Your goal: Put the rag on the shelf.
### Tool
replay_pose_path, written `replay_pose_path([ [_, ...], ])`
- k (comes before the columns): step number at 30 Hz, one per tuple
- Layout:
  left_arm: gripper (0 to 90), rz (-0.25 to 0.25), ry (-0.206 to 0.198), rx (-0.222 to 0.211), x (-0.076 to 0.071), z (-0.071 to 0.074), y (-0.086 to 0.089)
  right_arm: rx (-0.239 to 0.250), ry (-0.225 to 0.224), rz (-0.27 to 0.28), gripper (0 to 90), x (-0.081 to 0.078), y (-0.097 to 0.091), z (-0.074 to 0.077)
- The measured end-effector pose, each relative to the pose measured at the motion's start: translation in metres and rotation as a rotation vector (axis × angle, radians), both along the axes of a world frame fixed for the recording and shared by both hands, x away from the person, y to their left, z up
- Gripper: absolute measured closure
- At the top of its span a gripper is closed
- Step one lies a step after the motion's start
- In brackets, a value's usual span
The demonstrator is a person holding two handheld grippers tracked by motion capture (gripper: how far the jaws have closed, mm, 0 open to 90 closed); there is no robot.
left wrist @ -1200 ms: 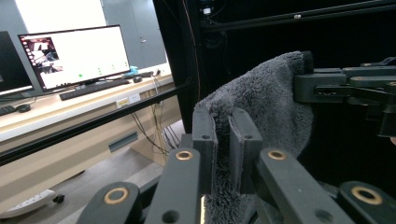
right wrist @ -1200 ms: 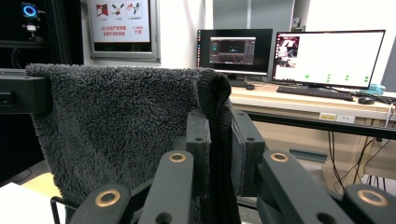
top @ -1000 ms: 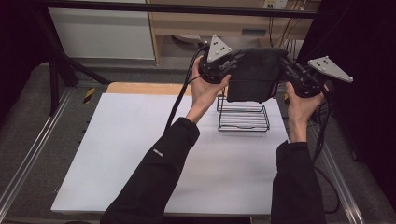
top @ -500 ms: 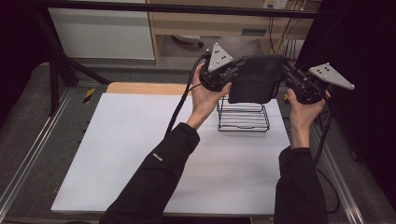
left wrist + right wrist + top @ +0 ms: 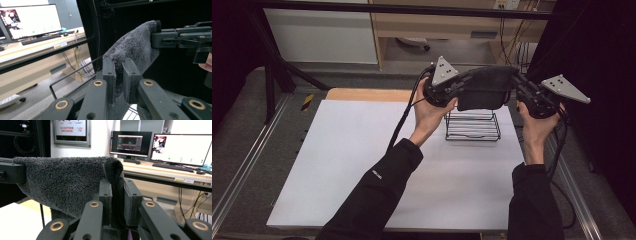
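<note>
A dark grey fluffy towel [image 5: 484, 90] hangs stretched in the air between my two grippers, above a black wire rack [image 5: 472, 126] on the white table top. My left gripper [image 5: 462, 85] is shut on the towel's left corner; in the left gripper view the towel [image 5: 132, 52] is pinched between its jaws [image 5: 119, 72]. My right gripper [image 5: 518, 82] is shut on the towel's right corner, with the folded edge of the towel [image 5: 65, 182] clamped between its jaws [image 5: 117, 192]. The towel's lower edge hangs just above the rack's top.
The white table top [image 5: 362, 165] stretches left and in front of the rack. A wooden strip [image 5: 367, 94] runs along its far edge, metal rails along both sides. Beyond stand a desk shelf [image 5: 447, 25] and cables. Monitors [image 5: 180, 148] show in the right gripper view.
Both hands have come a little lower with the towel still held taut between them; the left hand shifted slightly. The rack has not moved.
</note>
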State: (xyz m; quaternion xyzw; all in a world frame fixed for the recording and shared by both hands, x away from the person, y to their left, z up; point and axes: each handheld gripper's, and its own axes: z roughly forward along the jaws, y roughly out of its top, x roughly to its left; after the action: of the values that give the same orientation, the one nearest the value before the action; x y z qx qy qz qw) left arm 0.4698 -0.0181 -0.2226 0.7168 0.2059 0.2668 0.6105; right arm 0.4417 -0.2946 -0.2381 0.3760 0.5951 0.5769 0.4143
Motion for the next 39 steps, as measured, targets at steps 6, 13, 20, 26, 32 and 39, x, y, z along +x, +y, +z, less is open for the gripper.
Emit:
replay_pose_path([
  [6,81.1,-0.007,0.038,0.014,-0.006,-0.005,0.001,-0.006,0.032,0.012,76.8,-0.006,-0.002,-0.003],
  [13,79.7,-0.014,0.069,0.044,-0.014,-0.015,0.001,-0.024,0.08,0.016,72.3,-0.017,-0.003,-0.007],
  [20,76.5,-0.014,0.101,0.067,-0.017,-0.029,0.001,-0.043,0.133,0.001,64.6,-0.025,0.0,-0.014],
  [26,71.9,-0.014,0.134,0.076,-0.019,-0.039,0.002,-0.05,0.175,-0.01,54.1,-0.031,-0.001,-0.019],
  [32,64.6,-0.006,0.168,0.103,-0.019,-0.051,-0.001,-0.054,0.214,-0.027,42.6,-0.035,-0.003,-0.03],
  [39,56.6,0.002,0.217,0.136,-0.016,-0.066,-0.001,-0.041,0.29,-0.029,33.0,-0.032,-0.004,-0.056],
])
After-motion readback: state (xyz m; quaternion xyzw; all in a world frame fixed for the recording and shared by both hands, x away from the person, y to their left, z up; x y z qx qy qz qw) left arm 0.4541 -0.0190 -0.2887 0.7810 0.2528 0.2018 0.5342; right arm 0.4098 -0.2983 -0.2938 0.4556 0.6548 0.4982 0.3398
